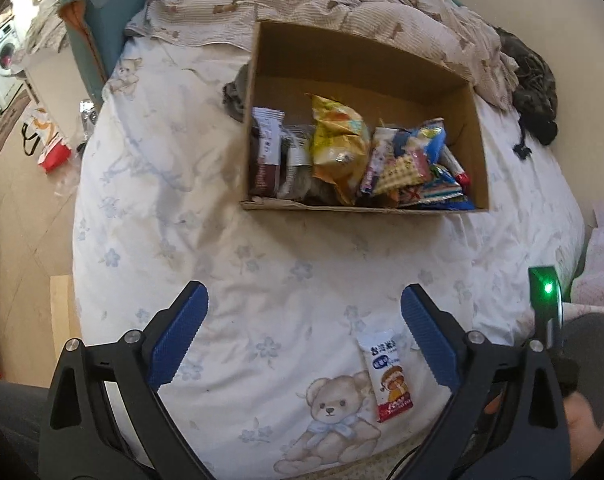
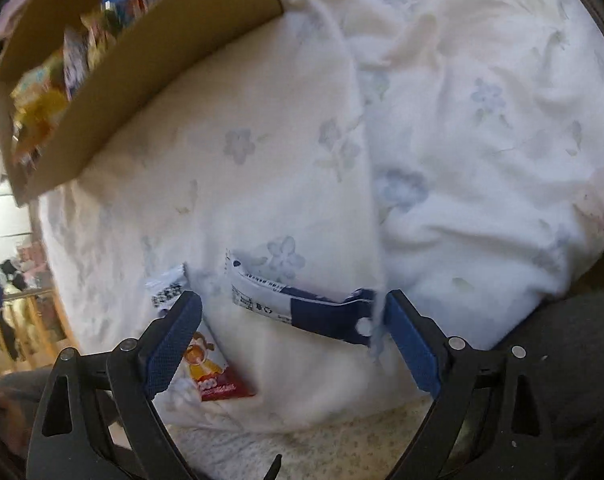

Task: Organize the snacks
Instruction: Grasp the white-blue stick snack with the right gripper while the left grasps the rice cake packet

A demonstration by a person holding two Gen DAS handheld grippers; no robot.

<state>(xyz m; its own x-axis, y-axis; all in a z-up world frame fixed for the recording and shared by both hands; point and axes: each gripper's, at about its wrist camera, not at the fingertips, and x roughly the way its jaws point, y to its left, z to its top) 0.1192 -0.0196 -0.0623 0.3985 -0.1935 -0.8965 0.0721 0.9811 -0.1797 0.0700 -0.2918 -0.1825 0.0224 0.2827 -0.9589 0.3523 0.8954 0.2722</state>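
Snacks [image 1: 354, 156] fill the near half of your cardboard box [image 1: 478, 152] on the bed [image 1: 222, 248]. Two packets lie outside: a white-and-red one [image 1: 386, 376], a white-and-navy one [image 2: 302, 304]. Your left hand-held gripper [image 1: 304, 336] and right hand-held gripper [image 2: 294, 340] are spread, holding nothing.

Left gripper [image 1: 304, 334] and right gripper [image 2: 294, 334] gape downward.

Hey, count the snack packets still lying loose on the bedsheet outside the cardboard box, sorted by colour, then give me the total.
White and red packet with a cartoon figure: 1
White and dark blue packet: 1
Total loose on the bedsheet: 2
The packets inside the cardboard box overlap too much to count.
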